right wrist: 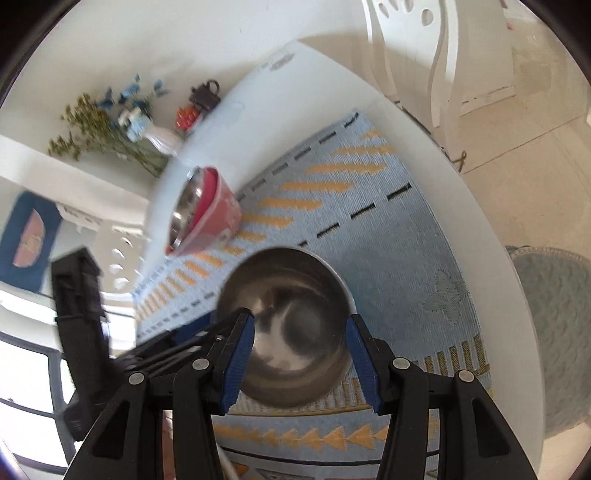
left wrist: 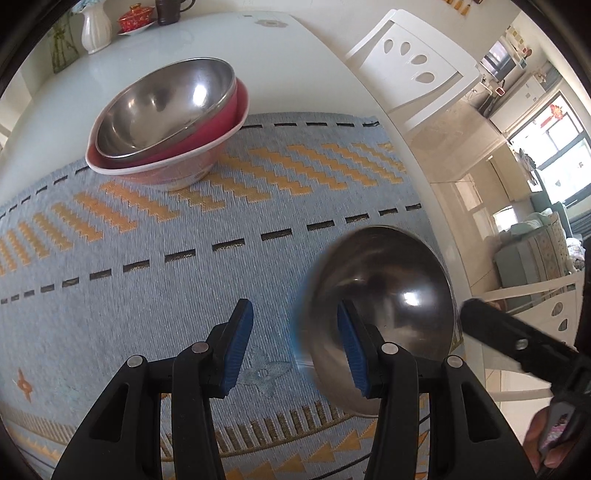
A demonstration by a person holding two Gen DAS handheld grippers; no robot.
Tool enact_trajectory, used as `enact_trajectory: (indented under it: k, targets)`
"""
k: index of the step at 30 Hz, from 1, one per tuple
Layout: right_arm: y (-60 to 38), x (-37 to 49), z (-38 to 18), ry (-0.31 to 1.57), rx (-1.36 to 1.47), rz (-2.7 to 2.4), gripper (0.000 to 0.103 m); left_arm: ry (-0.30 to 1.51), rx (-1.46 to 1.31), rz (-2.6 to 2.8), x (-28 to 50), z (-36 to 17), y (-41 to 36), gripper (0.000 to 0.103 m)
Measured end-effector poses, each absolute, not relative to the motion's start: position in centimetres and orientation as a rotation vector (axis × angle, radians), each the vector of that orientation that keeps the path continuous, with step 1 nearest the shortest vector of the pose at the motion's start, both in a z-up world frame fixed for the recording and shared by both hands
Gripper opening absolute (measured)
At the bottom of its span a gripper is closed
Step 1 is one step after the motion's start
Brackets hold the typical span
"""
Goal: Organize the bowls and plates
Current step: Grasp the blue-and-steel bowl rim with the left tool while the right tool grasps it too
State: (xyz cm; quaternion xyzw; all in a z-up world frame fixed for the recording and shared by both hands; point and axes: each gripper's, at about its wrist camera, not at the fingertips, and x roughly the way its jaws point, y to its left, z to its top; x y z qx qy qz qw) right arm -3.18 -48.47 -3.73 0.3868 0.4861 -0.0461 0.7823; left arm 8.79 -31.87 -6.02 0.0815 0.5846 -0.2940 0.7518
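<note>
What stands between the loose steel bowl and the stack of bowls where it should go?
Nothing visible. Between the loose steel bowl and the stack, a steel bowl nested in the red bowl, lies only bare placemat. Both grippers, left and right, are at the near side, not in this path.

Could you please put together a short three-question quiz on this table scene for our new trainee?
1. True or false: the steel bowl nested in the red bowl with a white rim stands on the blue woven mat with orange patterns.
2. What lies in front of the right gripper? A) a white plate B) a single stainless steel bowl C) a red cup
3. Fill in: the white vase stands at the table's far ____.

Key: 1 true; 2 B; 3 end.
</note>
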Motion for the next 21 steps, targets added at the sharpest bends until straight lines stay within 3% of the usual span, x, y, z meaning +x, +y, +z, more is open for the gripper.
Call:
enact_trajectory:
  k: [16,21]
  targets:
    - [-48.6,-2.9,-8.3,1.132,0.907,-0.144,0.05,1.254,0.151,-0.623,9.5,-6.6,-31.2,0.036]
    - [-49.3,-3.2,-9.1,1.115,0.953,-0.163,0.05,1.261,0.148,-0.623,9.6,-7.0,-31.0,0.022]
